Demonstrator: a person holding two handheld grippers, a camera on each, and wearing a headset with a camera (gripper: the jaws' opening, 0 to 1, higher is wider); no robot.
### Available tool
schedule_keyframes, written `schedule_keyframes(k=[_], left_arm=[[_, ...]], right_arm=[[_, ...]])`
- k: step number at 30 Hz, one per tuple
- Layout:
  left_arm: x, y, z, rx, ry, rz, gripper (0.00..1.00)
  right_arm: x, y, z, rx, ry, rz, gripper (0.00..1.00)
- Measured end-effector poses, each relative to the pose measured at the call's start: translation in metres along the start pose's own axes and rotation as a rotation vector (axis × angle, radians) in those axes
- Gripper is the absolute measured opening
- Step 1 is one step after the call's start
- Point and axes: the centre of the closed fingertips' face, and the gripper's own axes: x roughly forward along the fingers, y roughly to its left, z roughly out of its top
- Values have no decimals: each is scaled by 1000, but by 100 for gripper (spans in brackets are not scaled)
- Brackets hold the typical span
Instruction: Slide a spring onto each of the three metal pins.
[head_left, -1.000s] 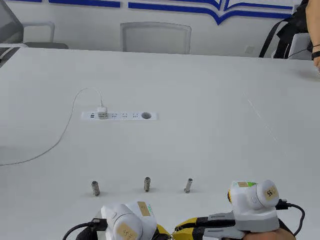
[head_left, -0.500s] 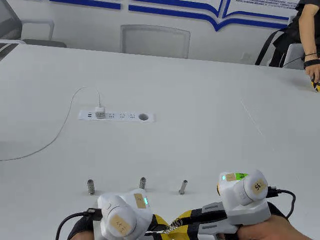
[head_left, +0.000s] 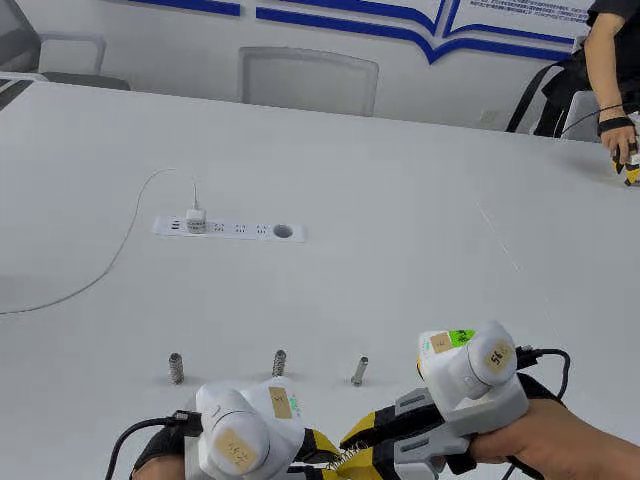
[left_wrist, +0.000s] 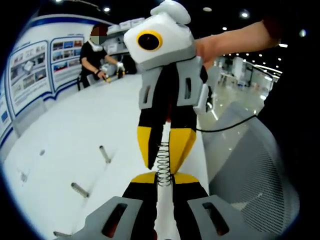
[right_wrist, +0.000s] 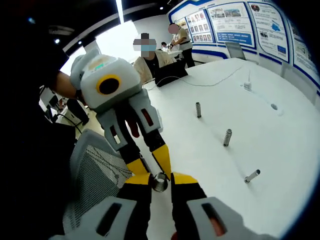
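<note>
Three metal pins stand in a row near the front of the white table (head_left: 420, 250). The left pin (head_left: 176, 367) and the middle pin (head_left: 279, 362) each carry a spring. The right pin (head_left: 359, 371) is bare; it also shows as the bare pin (left_wrist: 104, 154) and the bare pin (right_wrist: 252, 175). In front of the row, a loose spring (head_left: 345, 458) is held between both grippers, tip to tip. My left gripper (left_wrist: 162, 179) is shut on one end of the spring (left_wrist: 162, 162). My right gripper (right_wrist: 160, 180) is shut on the other end of the spring (right_wrist: 159, 182).
A white power strip (head_left: 228, 228) with a plugged-in charger and a trailing cable lies mid-table. A grey chair (head_left: 308, 75) stands behind the far edge. A person (head_left: 615, 60) works at the far right corner. A mesh chair (right_wrist: 97, 175) sits close behind the grippers.
Both grippers have come up further into the head view and closer together, and the spring now shows between their tips. The pins have not moved; the view has shifted.
</note>
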Motion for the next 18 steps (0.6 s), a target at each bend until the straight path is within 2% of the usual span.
schedule_keyframes(k=[7, 14, 18], left_arm=[[-1, -3, -1, 21, 1, -18, 10], [-5, -2, -5, 20, 5, -24, 9], [-6, -3, -7, 17, 9, -28, 9]], right_arm=[[2, 7, -2, -65, 50, 57, 13], [6, 9, -2, -117, 60, 76, 13], [9, 11, -8, -155, 93, 85, 13]])
